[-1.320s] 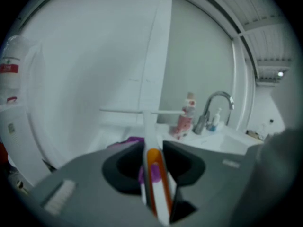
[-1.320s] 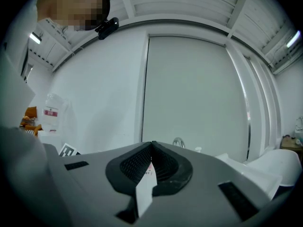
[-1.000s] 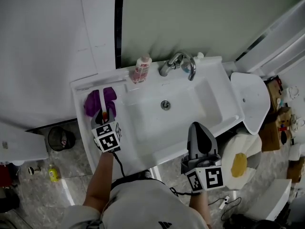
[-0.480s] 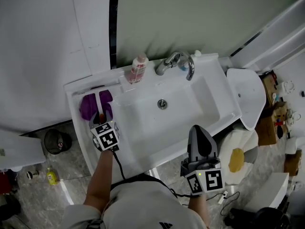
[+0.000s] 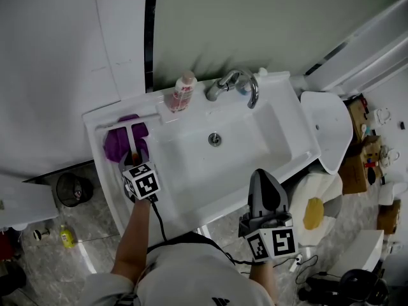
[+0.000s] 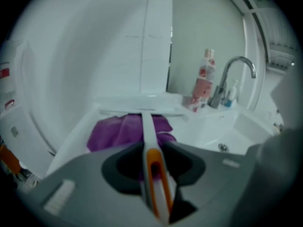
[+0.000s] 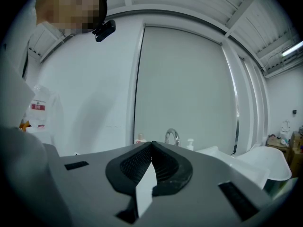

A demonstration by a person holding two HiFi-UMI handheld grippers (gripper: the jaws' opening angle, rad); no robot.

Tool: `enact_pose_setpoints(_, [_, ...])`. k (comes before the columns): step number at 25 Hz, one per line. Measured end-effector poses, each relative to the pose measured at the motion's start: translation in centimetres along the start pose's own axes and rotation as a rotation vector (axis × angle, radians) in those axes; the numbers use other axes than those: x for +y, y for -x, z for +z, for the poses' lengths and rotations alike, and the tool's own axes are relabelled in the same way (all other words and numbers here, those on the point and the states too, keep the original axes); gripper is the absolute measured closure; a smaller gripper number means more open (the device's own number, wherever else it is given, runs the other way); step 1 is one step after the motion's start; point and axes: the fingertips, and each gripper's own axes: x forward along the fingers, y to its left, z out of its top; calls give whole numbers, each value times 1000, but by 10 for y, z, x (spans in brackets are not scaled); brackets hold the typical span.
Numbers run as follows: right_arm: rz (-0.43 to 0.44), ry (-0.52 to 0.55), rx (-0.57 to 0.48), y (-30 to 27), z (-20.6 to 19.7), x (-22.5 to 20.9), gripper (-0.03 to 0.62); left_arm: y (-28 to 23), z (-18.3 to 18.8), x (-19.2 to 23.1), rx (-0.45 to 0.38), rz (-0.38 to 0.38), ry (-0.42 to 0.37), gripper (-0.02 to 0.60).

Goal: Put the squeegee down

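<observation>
left gripper (image 6: 152,144) rests the squeegee (image 6: 145,122) on a purple cloth (image 6: 111,132) left of the sink (image 5: 255,142), shaft running straight ahead from its fingers, which pinch the handle while just easing open; right gripper (image 7: 151,144) closed on nothing

squeegee (image 6: 150,141): smooth white plastic handle, glossy orange inlay | cloth (image 6: 116,130): soft matt purple fabric | sink (image 5: 255,139): glossy smooth white | faucet (image 6: 235,66): polished metal | right gripper (image 7: 152,146): matt grey plastic, dark ribbed pads (image 7: 137,162) | floor (image 5: 95,247): shiny, marbled

purple cloth (image 5: 115,145) left of sink basin (image 5: 255,139); pink bottle (image 5: 180,94) beside faucet (image 5: 229,85)
</observation>
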Motion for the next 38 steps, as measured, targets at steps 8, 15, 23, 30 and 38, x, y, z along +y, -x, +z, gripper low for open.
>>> enact_pose_setpoints(8, [5,0,-6,4,1,2,592,0,1,-4,4,-32,-11,402])
enact_pose_setpoints(15, [58,0,-29,5,6,13,592,32,19,-2,-86,-35,-52,404])
enact_pose_setpoints(23, [169,-12,-52,5,7,37,592,92,44,3,-242,-8,-140,574])
enact_pose_setpoints(30, [236,11,-65,17,8,46,592,152,67,0,-369,-63,-93,574])
enact_pose_setpoints(38, [272,38,-94,38,16,43,592,228,85,-8,-511,-91,-89,574])
